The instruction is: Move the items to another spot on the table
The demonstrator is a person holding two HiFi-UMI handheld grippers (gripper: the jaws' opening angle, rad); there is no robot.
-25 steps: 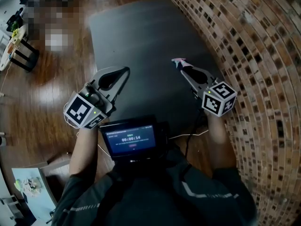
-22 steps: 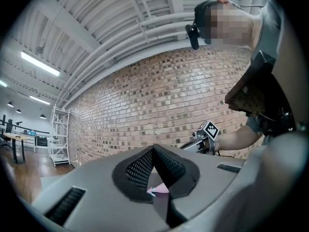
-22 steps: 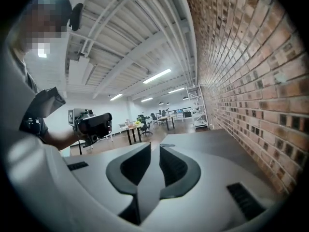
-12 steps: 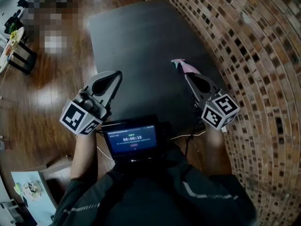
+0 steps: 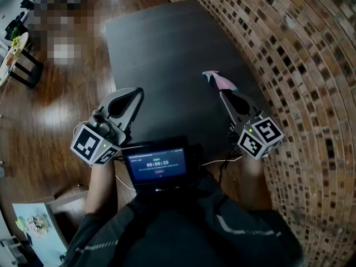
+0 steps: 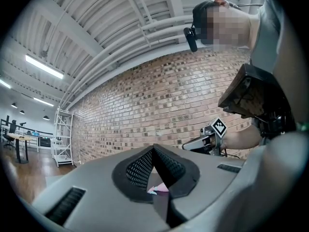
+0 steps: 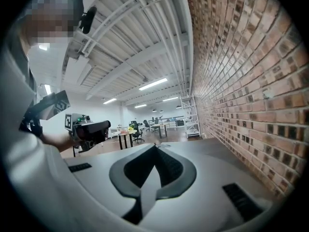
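A small pink item [image 5: 221,80] with a bit of teal at one end lies on the black table [image 5: 167,43] near its right edge. My right gripper [image 5: 222,94] sits just short of it, jaws shut, with nothing between them; in the right gripper view the shut tips [image 7: 155,148] hold nothing. My left gripper [image 5: 138,92] hovers over the table's near left part, also shut and empty. Through the gap under its tips [image 6: 153,150] the pink item [image 6: 160,188] shows, with the right gripper [image 6: 203,141] beyond it.
A brick wall [image 5: 300,65] runs close along the table's right side. Wooden floor [image 5: 67,93] lies to the left. A small screen [image 5: 157,164] hangs at the person's chest, over the table's near edge. Desks and chairs [image 7: 130,129] stand far off.
The right gripper has drawn back toward the person, leaving the pink item lying on the table beyond its tips. The left gripper has shifted slightly back and left.
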